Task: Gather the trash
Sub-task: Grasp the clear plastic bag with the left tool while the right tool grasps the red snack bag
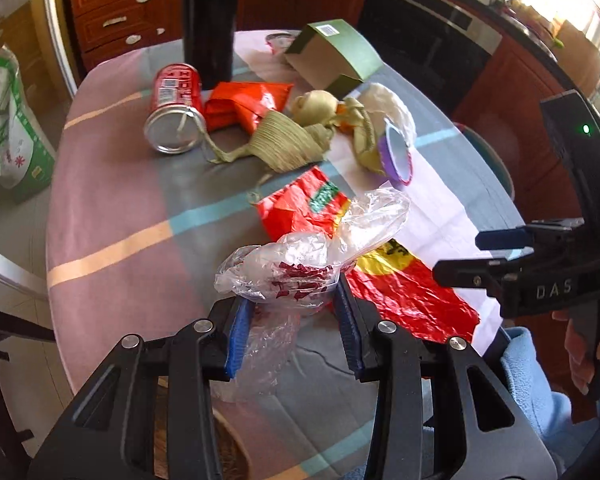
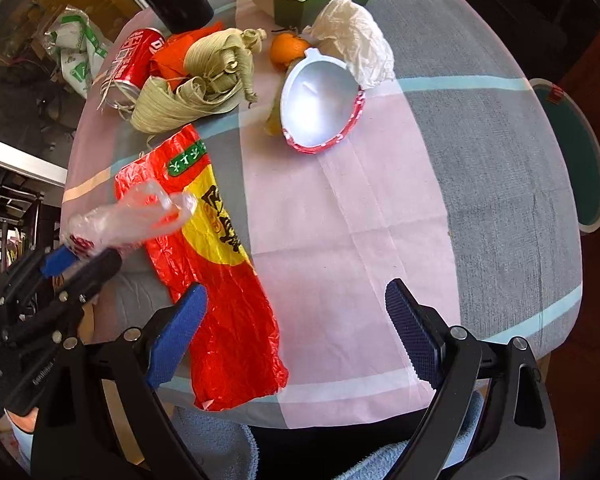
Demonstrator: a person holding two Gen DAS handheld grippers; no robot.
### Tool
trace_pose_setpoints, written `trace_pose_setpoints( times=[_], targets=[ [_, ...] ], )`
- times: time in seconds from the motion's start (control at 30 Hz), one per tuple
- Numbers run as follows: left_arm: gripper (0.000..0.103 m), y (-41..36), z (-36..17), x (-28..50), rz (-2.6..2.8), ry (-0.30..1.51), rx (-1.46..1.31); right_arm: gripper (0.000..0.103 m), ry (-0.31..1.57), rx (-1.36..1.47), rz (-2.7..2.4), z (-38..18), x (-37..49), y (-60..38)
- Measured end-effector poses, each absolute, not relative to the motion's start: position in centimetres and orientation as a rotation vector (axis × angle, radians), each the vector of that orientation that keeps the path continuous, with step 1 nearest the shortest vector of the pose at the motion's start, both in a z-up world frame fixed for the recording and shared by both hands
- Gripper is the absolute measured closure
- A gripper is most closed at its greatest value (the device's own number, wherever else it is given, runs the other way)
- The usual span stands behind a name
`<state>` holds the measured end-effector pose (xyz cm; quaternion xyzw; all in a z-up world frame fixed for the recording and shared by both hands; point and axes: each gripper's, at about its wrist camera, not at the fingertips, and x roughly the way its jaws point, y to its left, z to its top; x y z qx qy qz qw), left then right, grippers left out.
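A crumpled clear plastic bag (image 1: 300, 256) with red print lies at the table's near edge. My left gripper (image 1: 296, 300) is shut on it, and both blue pads press its sides. In the right wrist view the same bag (image 2: 132, 216) sticks out of the left gripper (image 2: 84, 256). A red and yellow plastic bag (image 2: 220, 280) lies flat beside it. My right gripper (image 2: 296, 292) hovers open over that bag's near end and the cloth, holding nothing. The right gripper (image 1: 460, 256) also shows at the right of the left wrist view.
Further back lie a red can (image 1: 176, 100) on its side, dried leaf wrappers (image 1: 288, 140), a red wrapper (image 1: 244, 100), a white bowl (image 2: 320, 104), an orange (image 2: 286, 50), crumpled white paper (image 2: 356, 40) and a green box (image 1: 336, 52). A black cylinder (image 1: 208, 20) stands behind. The checked tablecloth (image 2: 500, 160) covers the round table.
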<state>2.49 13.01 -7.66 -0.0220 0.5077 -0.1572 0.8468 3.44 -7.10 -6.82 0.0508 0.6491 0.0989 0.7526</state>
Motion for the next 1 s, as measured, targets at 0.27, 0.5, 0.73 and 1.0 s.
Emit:
trace_pose_setpoints(
  times=[0.27,0.5,0.73,1.0],
  targets=[
    [0.063,14.8,-7.4,2.2,-0.322,1.075,-0.1,0.016,1.472,0.015,0.321,-9.2,3.3,-2.3],
    [0.062,14.2,-7.6,2.7,-0.33,1.091,-0.103,0.018,1.411,-0.106,0.331,-9.6,2.7,0.0],
    [0.062,12.9,-7.7,3.2,-0.338,1.1,-0.099,0.077,1.319,-0.138,0.349,-8.4,2.2,-0.3],
    [0.062,10.8,-6.8,3.6,-0.343,1.083,-0.088,0.1,1.326,-0.054,0.331,-7.7,3.1,-4.7]
  ],
)
